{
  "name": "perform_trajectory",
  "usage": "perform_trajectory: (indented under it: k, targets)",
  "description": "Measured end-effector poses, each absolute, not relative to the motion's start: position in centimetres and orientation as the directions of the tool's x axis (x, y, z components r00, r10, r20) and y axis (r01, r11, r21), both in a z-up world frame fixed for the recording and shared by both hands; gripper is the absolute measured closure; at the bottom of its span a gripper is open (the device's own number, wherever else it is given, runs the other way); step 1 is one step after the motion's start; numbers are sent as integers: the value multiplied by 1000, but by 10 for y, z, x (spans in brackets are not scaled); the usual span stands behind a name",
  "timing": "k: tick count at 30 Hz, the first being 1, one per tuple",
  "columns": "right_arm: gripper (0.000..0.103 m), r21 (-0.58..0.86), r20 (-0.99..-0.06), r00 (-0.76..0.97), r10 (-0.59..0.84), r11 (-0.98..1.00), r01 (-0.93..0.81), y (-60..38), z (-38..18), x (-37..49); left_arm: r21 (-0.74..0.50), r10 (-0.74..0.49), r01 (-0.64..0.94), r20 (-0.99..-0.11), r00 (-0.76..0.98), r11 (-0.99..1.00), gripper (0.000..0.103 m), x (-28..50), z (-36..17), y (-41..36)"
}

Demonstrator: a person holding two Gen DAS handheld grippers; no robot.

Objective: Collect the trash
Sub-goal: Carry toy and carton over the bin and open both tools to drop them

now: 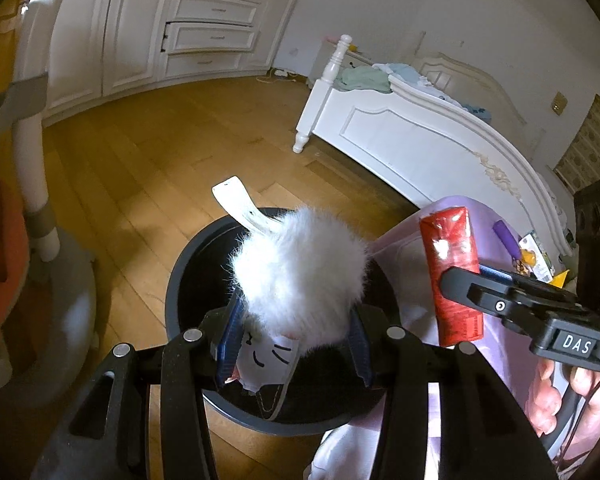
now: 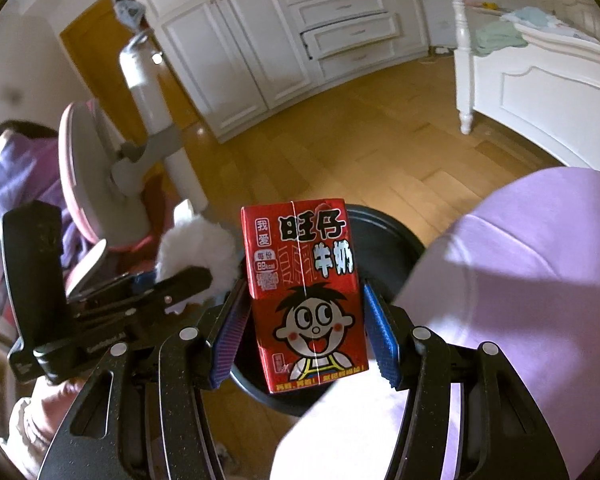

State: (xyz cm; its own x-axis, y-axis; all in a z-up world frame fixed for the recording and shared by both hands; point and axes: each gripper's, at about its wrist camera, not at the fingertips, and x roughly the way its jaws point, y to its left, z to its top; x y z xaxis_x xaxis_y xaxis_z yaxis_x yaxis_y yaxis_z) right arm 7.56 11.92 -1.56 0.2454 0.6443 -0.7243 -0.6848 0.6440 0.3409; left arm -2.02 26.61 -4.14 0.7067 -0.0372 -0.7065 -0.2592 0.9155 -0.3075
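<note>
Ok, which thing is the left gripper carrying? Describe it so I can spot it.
Start at the round black bin on the wooden floor near the white bed. Directly over its opening, the left gripper grips a fluffy white ball with a flat white strap sticking out. Unlike the red milk carton beside it, it is furry.

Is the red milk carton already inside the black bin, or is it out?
Out. The right gripper holds the red milk carton between its blue pads, above the black bin, whose rim shows behind and below it.
</note>
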Motion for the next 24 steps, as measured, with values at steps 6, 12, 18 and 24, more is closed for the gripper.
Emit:
perform_trajectory:
  k: [6,12,18,24]
  targets:
    - [46,337,-747,222,627,645,-686,142,-32,80,-307,-36,-274,-723,690,911,57,-21,-56,277]
    - [46,330,-768,210,605,655,-680,152,-47,84,-314,-43,-286,-738,674,905,57,-21,-69,285]
    - [46,325,-774,212,597,661,-676,158,-49,88,-318,-54,-286,-748,662,904,57,-16,-78,287]
    - [46,322,-781,213,587,671,-668,161,-52,91,-322,-61,-285,-752,656,903,57,-14,-82,289]
